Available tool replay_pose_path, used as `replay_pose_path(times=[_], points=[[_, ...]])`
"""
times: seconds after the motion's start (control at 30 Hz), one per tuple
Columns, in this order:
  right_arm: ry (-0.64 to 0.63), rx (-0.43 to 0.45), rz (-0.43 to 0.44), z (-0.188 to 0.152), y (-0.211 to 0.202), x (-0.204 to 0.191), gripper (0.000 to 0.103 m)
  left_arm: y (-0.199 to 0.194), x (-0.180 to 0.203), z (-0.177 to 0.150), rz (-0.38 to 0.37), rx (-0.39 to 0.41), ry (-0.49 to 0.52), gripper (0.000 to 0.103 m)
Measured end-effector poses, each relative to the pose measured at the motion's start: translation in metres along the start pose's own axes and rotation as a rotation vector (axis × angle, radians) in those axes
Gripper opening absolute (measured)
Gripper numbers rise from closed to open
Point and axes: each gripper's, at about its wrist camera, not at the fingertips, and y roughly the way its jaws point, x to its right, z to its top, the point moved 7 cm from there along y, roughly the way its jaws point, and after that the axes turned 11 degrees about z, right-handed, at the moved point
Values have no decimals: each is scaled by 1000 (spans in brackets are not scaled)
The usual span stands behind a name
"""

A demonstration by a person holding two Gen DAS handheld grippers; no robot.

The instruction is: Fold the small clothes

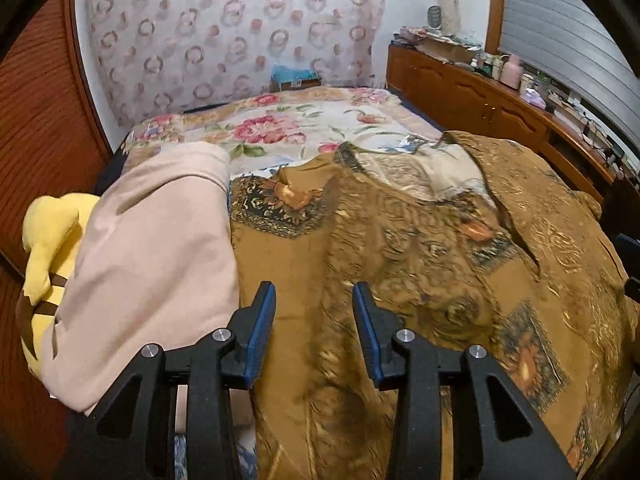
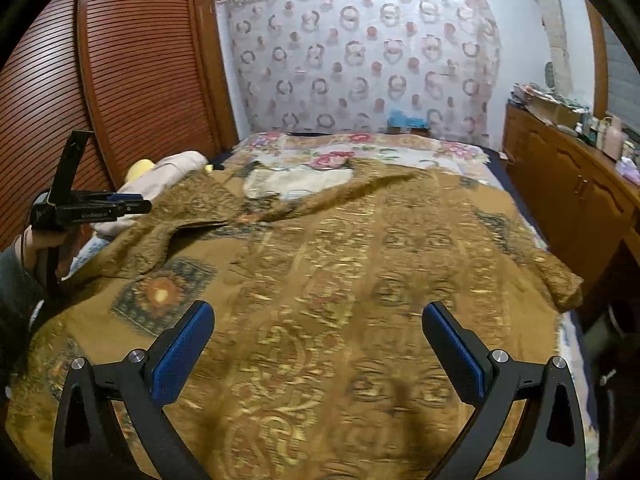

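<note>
1. Bed (image 2: 460, 152): covered by a floral quilt (image 1: 280, 128), cream with pink blossoms, that shows bare only toward the head edge by the patterned wall curtain (image 2: 360, 60).
2. Garment (image 2: 320, 264): a large ochre-brown printed shirt with paisley bands and dark medallion patches. It lies spread over most of the bed, from the foot edge up past the middle. Its pale inner lining (image 1: 420, 172) shows at the open collar, nearer the head edge, and one sleeve (image 2: 560, 276) reaches the bed's right edge.
3. Left gripper (image 1: 314, 300): jaws partly open, blue pads apart, nothing between them. They hover over the shirt near the bed's left edge, with no contact visible. From the right wrist view a person's hand (image 2: 44, 248) grips its handle.
4. Right gripper (image 2: 318, 320): jaws wide open and empty, poised above the shirt's lower body near the foot edge.
5. Pink garment (image 1: 160, 240): a plain, pale bundle along the bed's left edge, touching the shirt's side.
6. Yellow plush toy (image 1: 48, 240): partly hidden behind the pink bundle, beside the slatted wooden wardrobe (image 2: 120, 80).
7. Wooden cabinet (image 1: 480, 96): along the bed's right side, its top crowded with bottles and small items too blurred to name.
</note>
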Motion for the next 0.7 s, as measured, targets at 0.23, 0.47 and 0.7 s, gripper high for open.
replay_pose_path(times=[0.23, 0.47, 0.7], points=[[9, -18, -54, -6, -10, 14, 103, 15, 24, -11, -72, -46, 19, 41], [14, -33, -59, -11, -14, 7, 103, 10, 39, -16, -112, -70, 45, 41], [-1, -36, -59, -8, -14, 10, 103, 10, 30, -17, -72, -70, 38, 41]])
